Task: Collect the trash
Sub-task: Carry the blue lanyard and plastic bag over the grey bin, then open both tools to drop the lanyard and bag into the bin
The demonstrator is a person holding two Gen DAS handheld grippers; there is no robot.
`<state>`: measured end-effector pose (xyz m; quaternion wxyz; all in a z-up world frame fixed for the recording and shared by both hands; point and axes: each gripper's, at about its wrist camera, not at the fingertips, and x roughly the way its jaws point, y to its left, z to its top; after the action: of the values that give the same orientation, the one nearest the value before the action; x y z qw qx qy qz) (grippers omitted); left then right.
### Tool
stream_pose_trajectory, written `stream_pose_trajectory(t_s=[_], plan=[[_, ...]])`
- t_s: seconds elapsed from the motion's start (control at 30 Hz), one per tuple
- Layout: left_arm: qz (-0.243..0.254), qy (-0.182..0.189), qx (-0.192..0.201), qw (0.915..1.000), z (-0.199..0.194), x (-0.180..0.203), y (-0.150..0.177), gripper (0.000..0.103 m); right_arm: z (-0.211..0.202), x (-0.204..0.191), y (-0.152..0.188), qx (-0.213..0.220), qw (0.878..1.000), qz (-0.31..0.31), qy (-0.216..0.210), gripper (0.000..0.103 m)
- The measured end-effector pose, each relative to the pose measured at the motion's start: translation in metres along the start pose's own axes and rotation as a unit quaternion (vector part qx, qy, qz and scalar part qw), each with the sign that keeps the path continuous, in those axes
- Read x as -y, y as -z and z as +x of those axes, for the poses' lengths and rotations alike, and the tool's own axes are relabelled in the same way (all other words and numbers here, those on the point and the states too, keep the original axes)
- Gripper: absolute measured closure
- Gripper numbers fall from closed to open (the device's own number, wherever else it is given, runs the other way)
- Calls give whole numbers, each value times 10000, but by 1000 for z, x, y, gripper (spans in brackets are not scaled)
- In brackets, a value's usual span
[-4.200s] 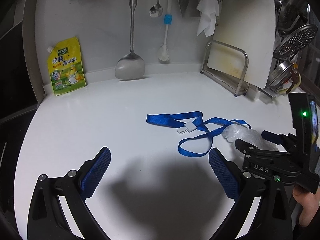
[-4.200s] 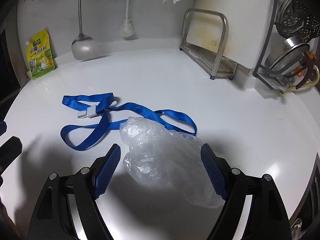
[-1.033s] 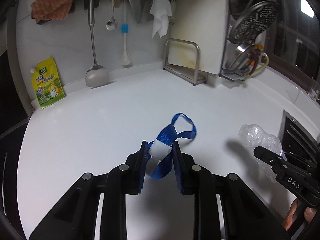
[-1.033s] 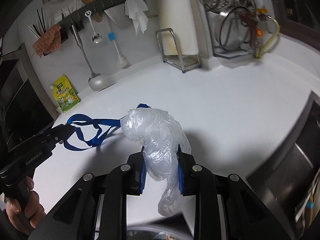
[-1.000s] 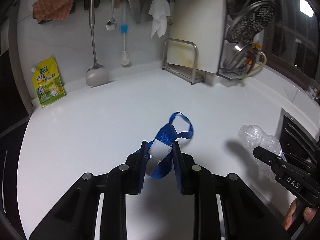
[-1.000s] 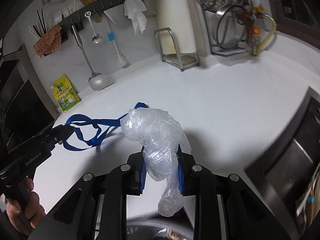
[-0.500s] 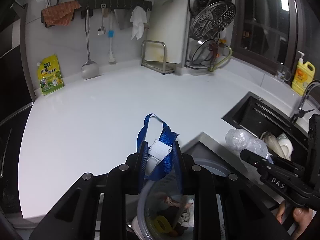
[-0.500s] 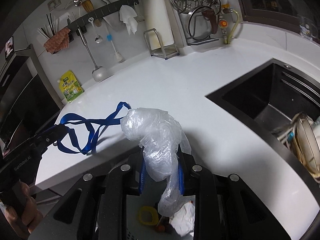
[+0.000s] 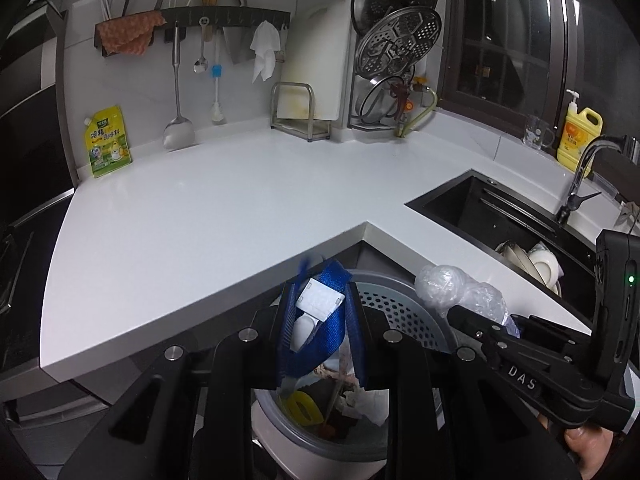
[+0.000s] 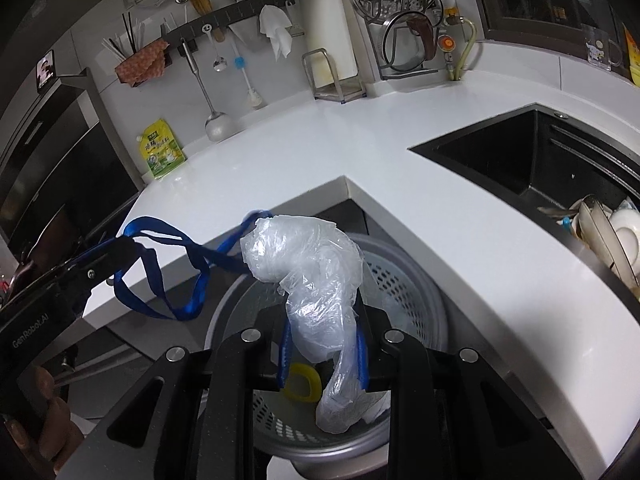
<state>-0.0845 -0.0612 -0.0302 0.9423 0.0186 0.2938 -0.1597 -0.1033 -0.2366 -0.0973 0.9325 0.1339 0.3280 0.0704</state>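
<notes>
Two grippers over bin (image 9: 404, 312), both clamped on trash. Left gripper (image 9: 320, 332) pinches blue strap (image 9: 324, 328) by white clip (image 9: 320, 300); loops dangle beside counter (image 9: 224, 208) edge. Right gripper (image 10: 322, 350) squeezes plastic bag (image 10: 308, 264), tail hanging into bin.

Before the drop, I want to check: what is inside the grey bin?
Inside the grey bin: a yellow ring, white crumpled paper and dark scraps. Both grippers and their loads cover the rest.
</notes>
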Motion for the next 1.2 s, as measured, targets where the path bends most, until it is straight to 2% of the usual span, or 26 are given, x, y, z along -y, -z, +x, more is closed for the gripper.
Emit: stream_pose_trajectory(t_s=[0.1, 0.33, 0.87, 0.97, 1.0, 1.03, 1.07, 1.1, 1.2], plan=[[90, -172, 19, 9998, 5, 4, 7, 78, 2, 0, 10, -73, 10000, -10, -13, 79], [3, -191, -129, 9997, 21, 5, 18, 78, 7, 1, 24, -179, 9998, 10, 6, 79], [-116, -200, -539, 9983, 55, 2, 27, 77, 26, 4, 24, -420, 9991, 20, 101, 79], [-174, -218, -612, 9977, 58, -2, 30, 67, 28, 4, 24, -432, 9990, -1, 127, 79], [-186, -228, -618, 9977, 58, -3, 30, 58, 29, 3, 23, -431, 9990, -15, 147, 75], [-198, -254, -612, 9976, 58, -4, 31, 52, 28, 3, 23, -423, 9990, -35, 171, 65], [-214, -285, -586, 9976, 56, -5, 32, 40, 27, 2, 23, -378, 9991, -54, 210, 59], [-232, -320, -556, 9977, 55, -6, 32, 35, 25, 1, 23, -329, 9992, -65, 233, 51], [-262, -432, -622, 9968, 55, -9, 33, 33, 24, 1, 22, -309, 9992, -66, 251, 51]])
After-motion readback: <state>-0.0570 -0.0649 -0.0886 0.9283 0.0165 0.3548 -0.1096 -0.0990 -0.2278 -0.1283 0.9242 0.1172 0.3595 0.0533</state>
